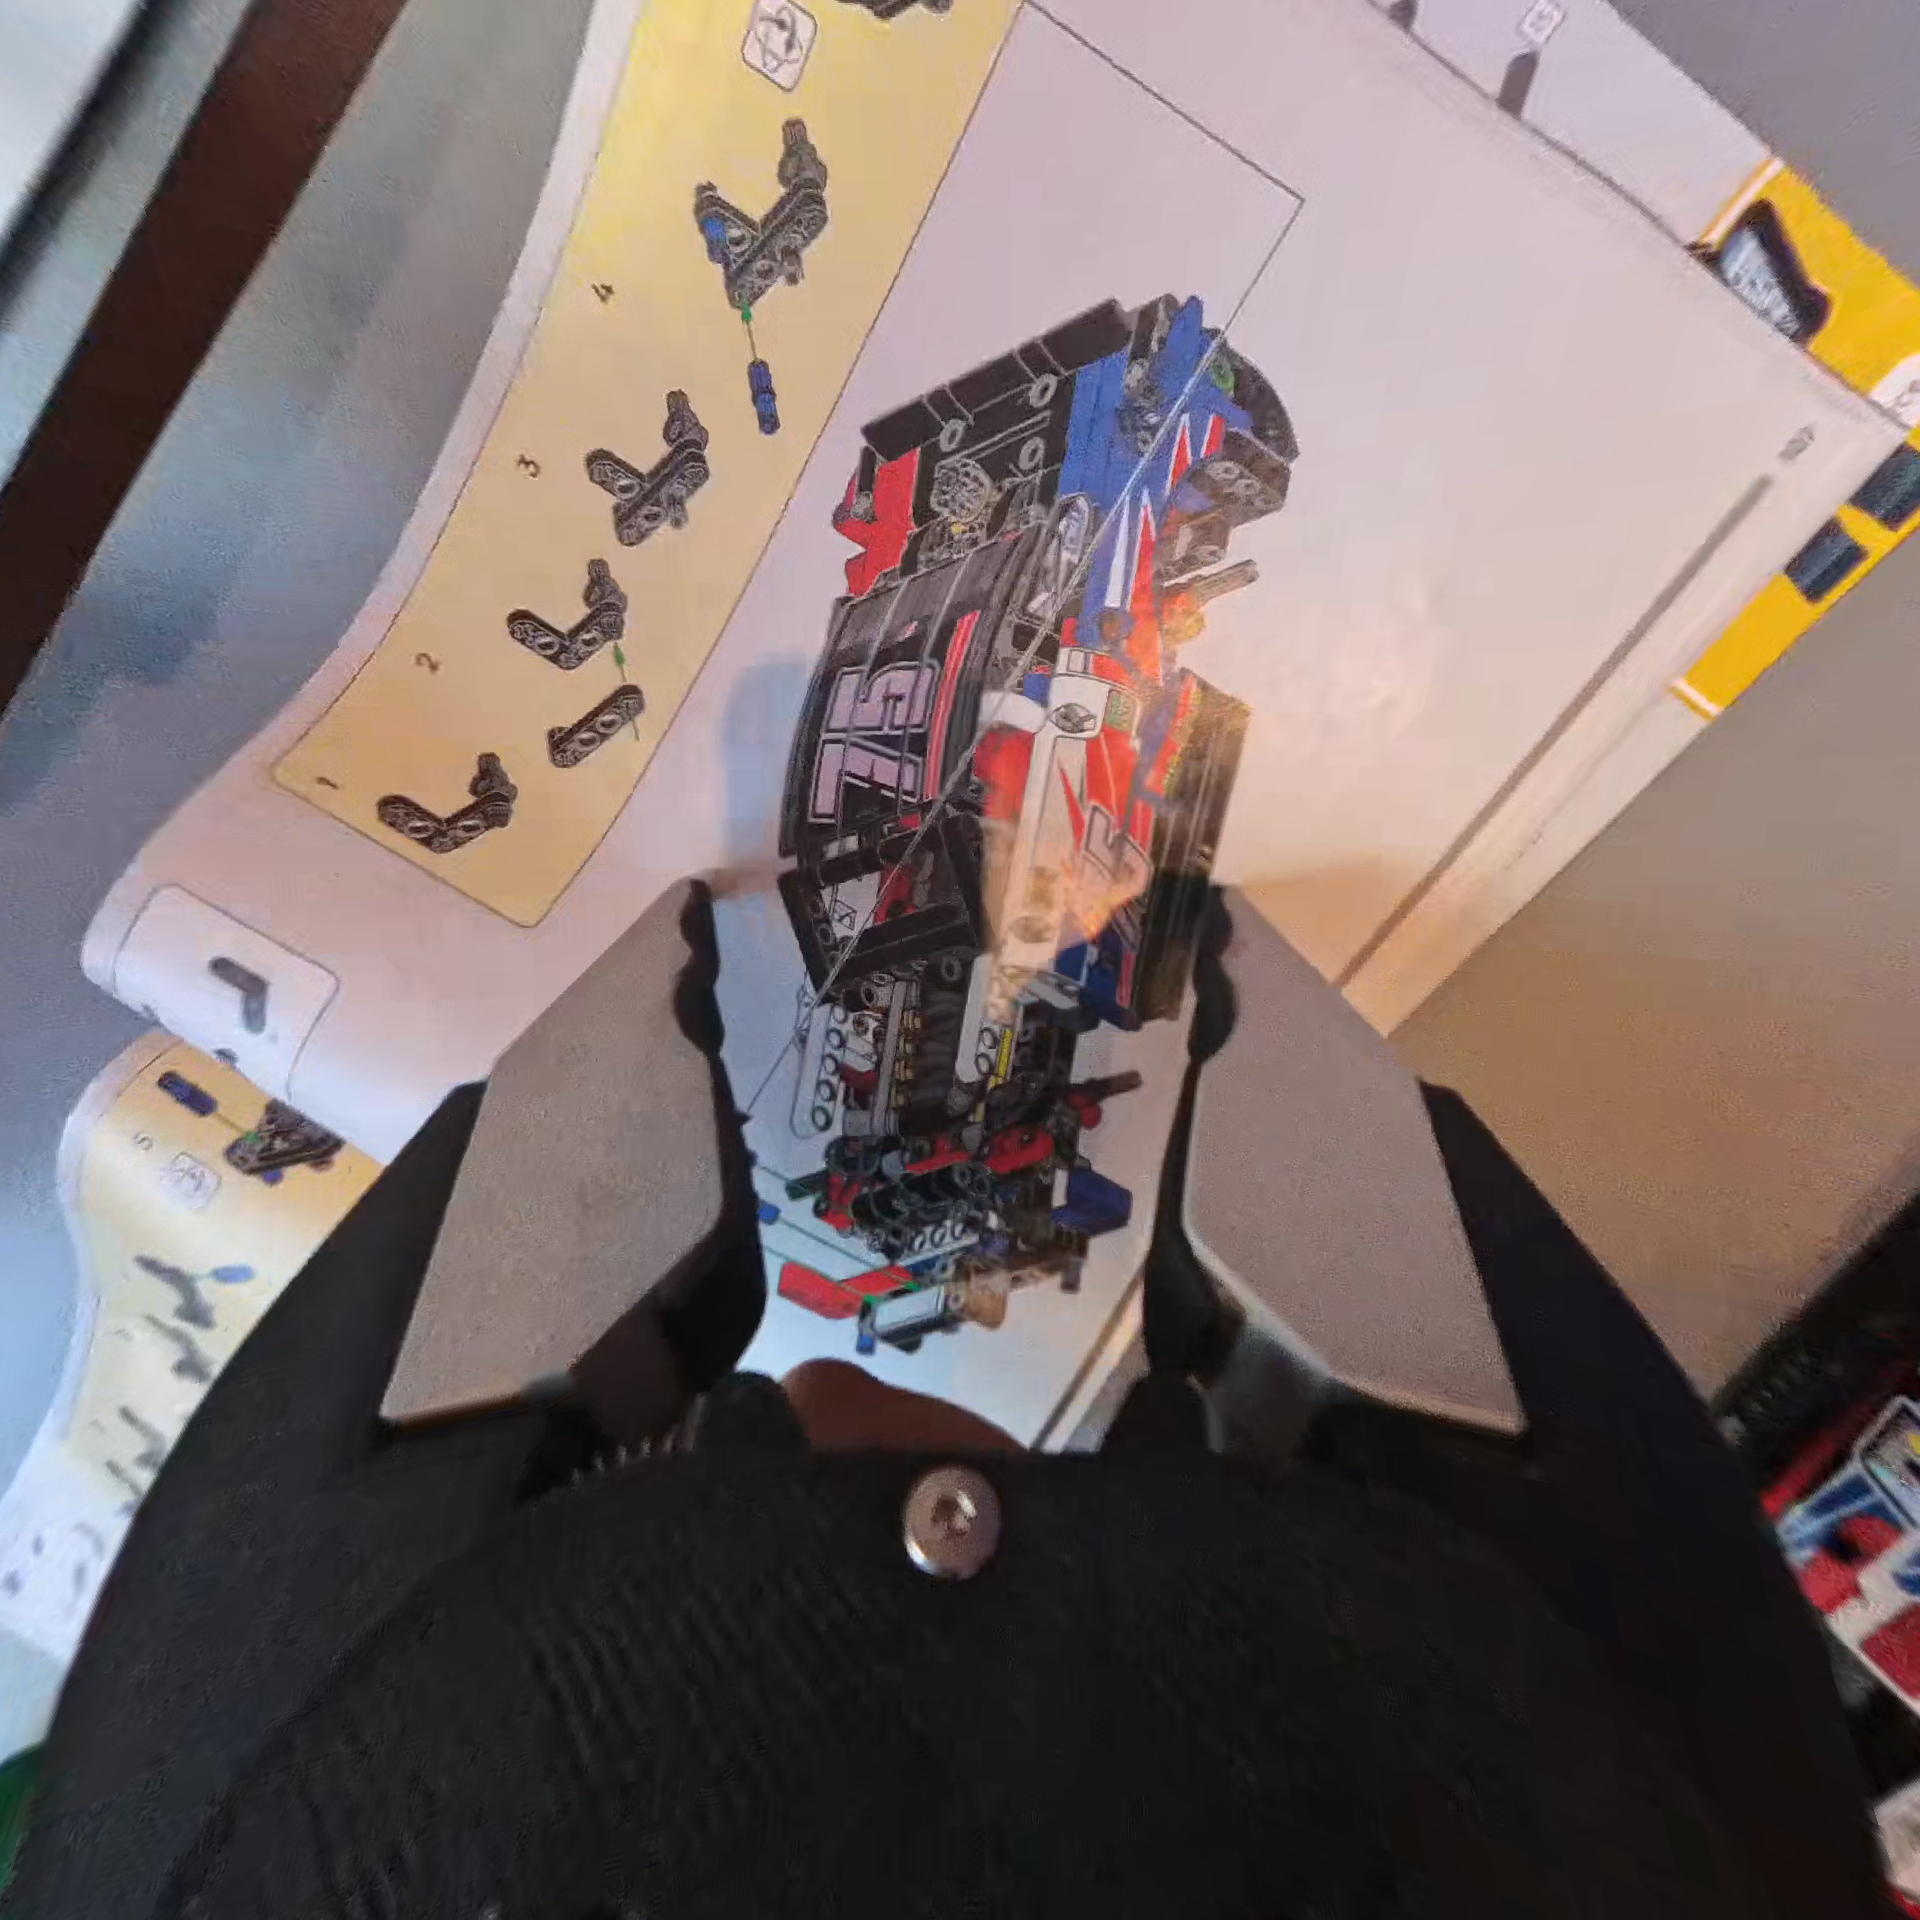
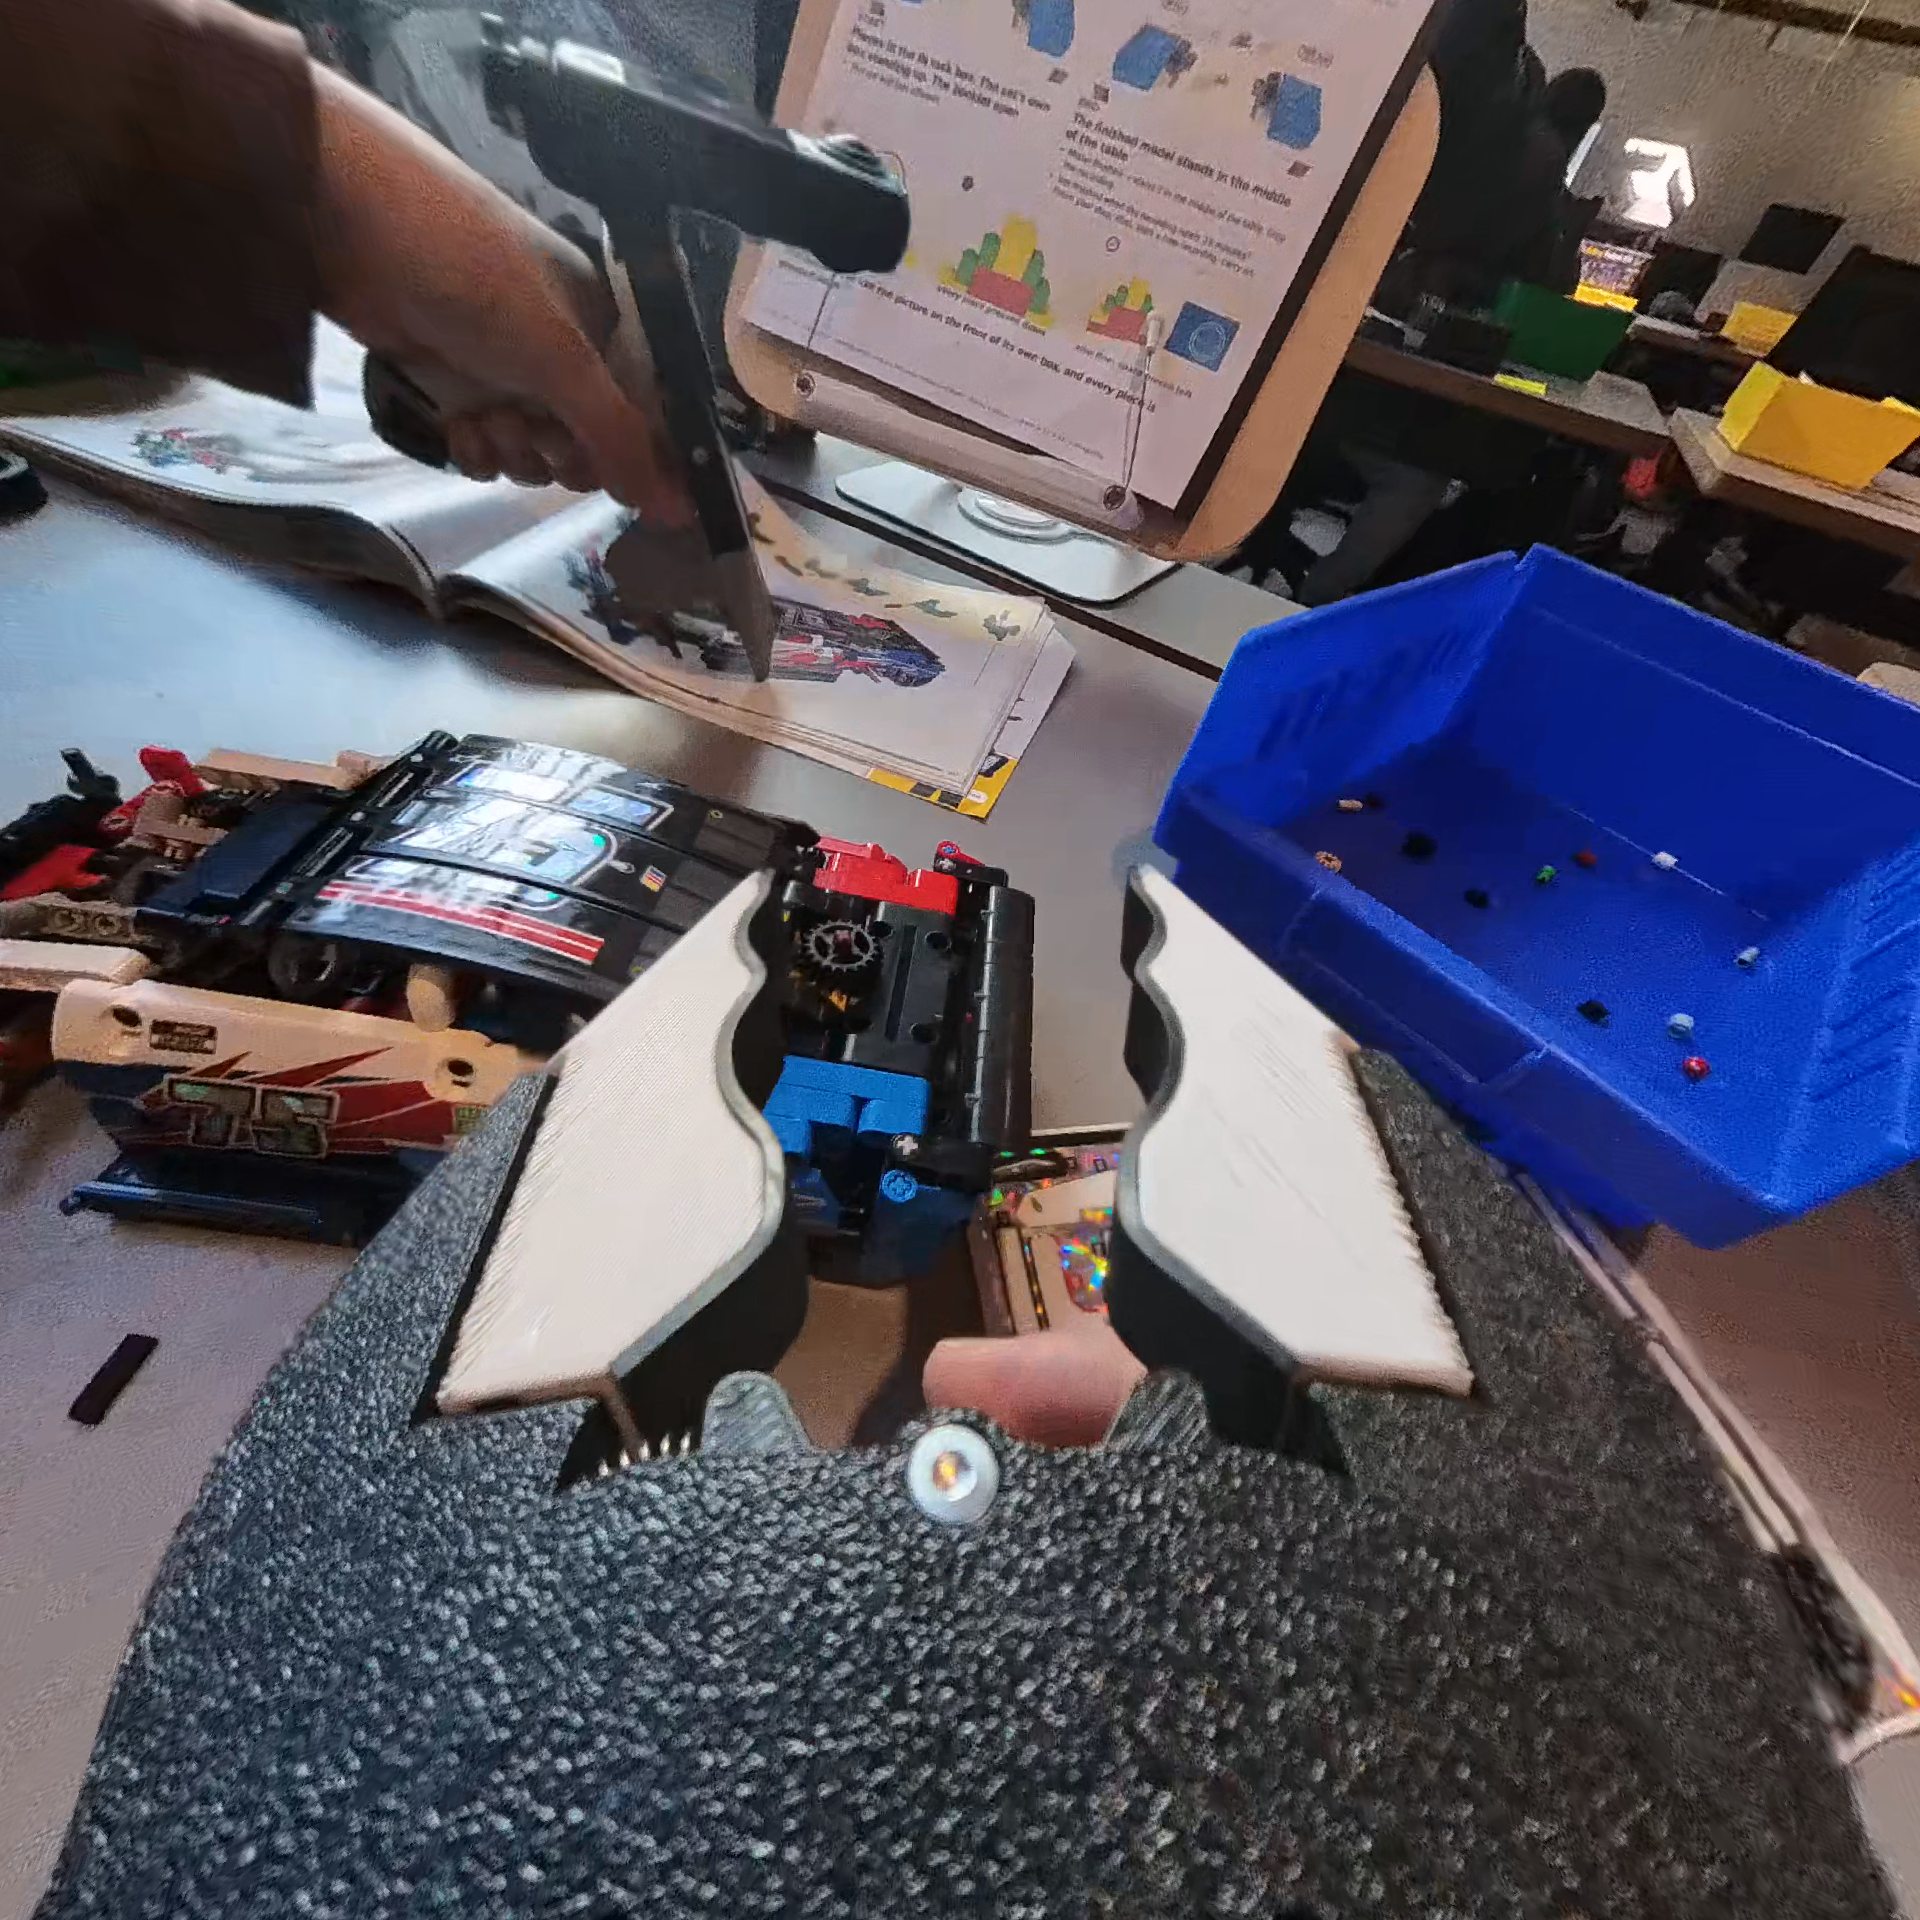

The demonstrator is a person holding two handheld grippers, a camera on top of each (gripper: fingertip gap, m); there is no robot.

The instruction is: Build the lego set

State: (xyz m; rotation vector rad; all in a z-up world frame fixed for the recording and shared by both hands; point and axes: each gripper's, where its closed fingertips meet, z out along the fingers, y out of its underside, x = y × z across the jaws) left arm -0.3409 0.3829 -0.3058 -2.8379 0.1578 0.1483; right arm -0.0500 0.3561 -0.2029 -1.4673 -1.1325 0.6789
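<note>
Grey desk point(image 2: 208, 644) is carrying the lego car point(image 2: 499, 935); left gripper point(image 1: 951, 935), jaws spread, is hovering over the instruction booklet point(image 1: 1403, 468) beyond it; right gripper point(image 2: 940, 914), jaws spread, is hanging beside the car's rear.

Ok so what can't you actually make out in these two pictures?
- Left wrist view: the left gripper hides the foot of the instruction booklet.
- Right wrist view: the small parts in the blue bin are too small to identify.
- Right wrist view: the right gripper covers the near end of the lego car.
</note>
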